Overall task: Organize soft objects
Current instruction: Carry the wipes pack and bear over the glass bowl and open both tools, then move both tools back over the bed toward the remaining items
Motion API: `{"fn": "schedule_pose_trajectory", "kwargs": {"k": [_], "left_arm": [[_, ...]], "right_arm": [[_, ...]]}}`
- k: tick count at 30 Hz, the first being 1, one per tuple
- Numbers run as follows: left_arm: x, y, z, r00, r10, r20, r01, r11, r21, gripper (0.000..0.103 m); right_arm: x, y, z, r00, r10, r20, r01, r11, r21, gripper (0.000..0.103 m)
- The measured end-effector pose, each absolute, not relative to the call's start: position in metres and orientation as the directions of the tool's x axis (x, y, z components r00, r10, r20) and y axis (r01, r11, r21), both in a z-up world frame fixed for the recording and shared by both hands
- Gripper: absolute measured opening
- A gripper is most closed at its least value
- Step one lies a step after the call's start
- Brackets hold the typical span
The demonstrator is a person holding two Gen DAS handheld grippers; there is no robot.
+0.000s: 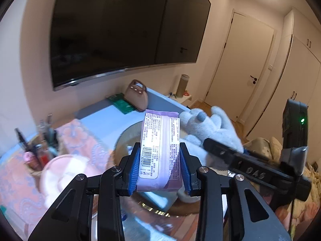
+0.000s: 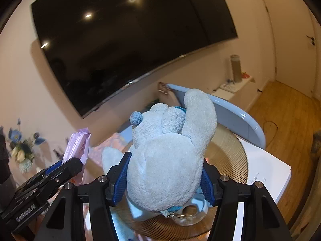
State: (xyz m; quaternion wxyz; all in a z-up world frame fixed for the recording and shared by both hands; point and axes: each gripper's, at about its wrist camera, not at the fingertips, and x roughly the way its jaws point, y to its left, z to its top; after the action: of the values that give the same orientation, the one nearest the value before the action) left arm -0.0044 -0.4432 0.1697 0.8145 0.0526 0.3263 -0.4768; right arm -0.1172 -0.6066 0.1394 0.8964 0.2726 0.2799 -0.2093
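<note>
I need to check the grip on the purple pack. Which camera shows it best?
The left wrist view: the purple pack sits centered between the left gripper pads, label and barcode facing the camera. The right wrist view shows only its edge at the left, beside the plush toy.

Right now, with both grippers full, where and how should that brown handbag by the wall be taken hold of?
Grip the brown handbag by its top handle loop, coming from above. It stands upright against the wall, and the handle arches clear over the rounded body, a narrower hold than the wide body.
</note>
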Motion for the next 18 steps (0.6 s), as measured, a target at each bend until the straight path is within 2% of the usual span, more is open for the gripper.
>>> {"fn": "schedule_pose_trajectory", "kwargs": {"k": [2, 5, 6, 7, 18], "left_arm": [[-0.002, -0.455, 0.166, 0.314, -0.745, -0.588, 0.814, 0.53, -0.237, 0.038], [-0.001, -0.462, 0.159, 0.305, -0.737, -0.604, 0.808, 0.536, -0.245, 0.061], [-0.001, -0.462, 0.157, 0.297, -0.741, -0.602, 0.808, 0.531, -0.256, 0.072], [0.0, -0.462, 0.155, 0.293, -0.746, -0.598, 0.807, 0.529, -0.264, 0.075], [-0.026, -0.404, 0.171, 0.333, -0.753, -0.568, 0.808, 0.538, -0.24, 0.075]], "right_arm": [[-0.113, -0.617, 0.13, 0.733, -0.21, -0.647, 0.546, 0.748, 0.376, 0.062], [-0.111, -0.626, 0.119, 0.722, -0.165, -0.672, 0.543, 0.737, 0.402, 0.064], [-0.114, -0.628, 0.117, 0.715, -0.164, -0.679, 0.548, 0.735, 0.4, 0.064], [-0.116, -0.628, 0.116, 0.709, -0.169, -0.684, 0.555, 0.733, 0.393, 0.065], [-0.133, -0.609, 0.134, 0.743, -0.143, -0.653, 0.511, 0.752, 0.416, 0.067]]}}
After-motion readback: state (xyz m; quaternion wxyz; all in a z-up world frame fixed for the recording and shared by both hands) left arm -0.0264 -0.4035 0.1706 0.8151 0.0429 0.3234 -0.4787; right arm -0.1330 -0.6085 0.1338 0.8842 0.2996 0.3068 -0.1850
